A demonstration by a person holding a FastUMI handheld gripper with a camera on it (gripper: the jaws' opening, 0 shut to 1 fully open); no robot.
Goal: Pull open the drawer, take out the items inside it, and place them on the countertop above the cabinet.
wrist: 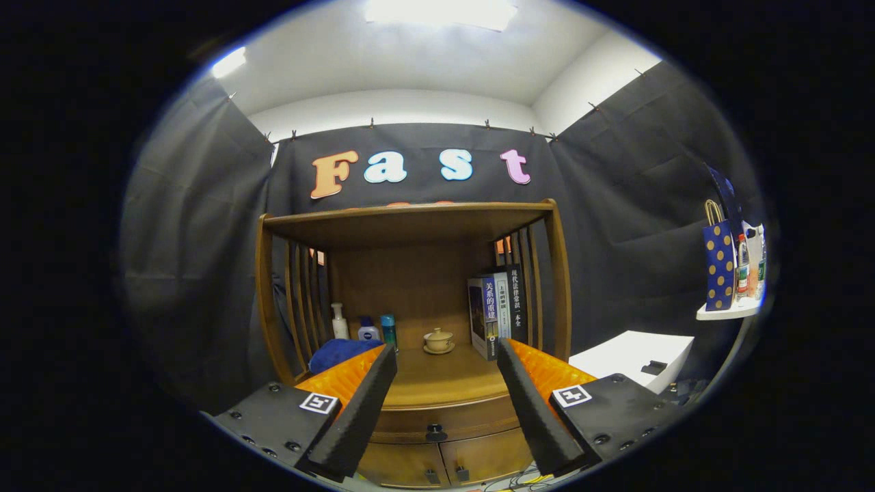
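I am holding my tongs (446, 383) spread wide before the closed wooden drawer (444, 418) with its black knob (435, 432), below the brown cabinet's tabletop (444, 384).

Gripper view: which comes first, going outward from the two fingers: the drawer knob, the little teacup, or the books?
The gripper is open.
1. Drawer knob, low between the fingers.
2. Teacup, on the countertop beyond them.
3. Books, right of the teacup, roughly as far; too close to call.

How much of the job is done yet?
Nothing is done: the drawer looks shut, its knob untouched. The gripper is open and empty, its fingers apart, the knob between and below them. Left: pull it open, lift the items out, set them on the countertop.
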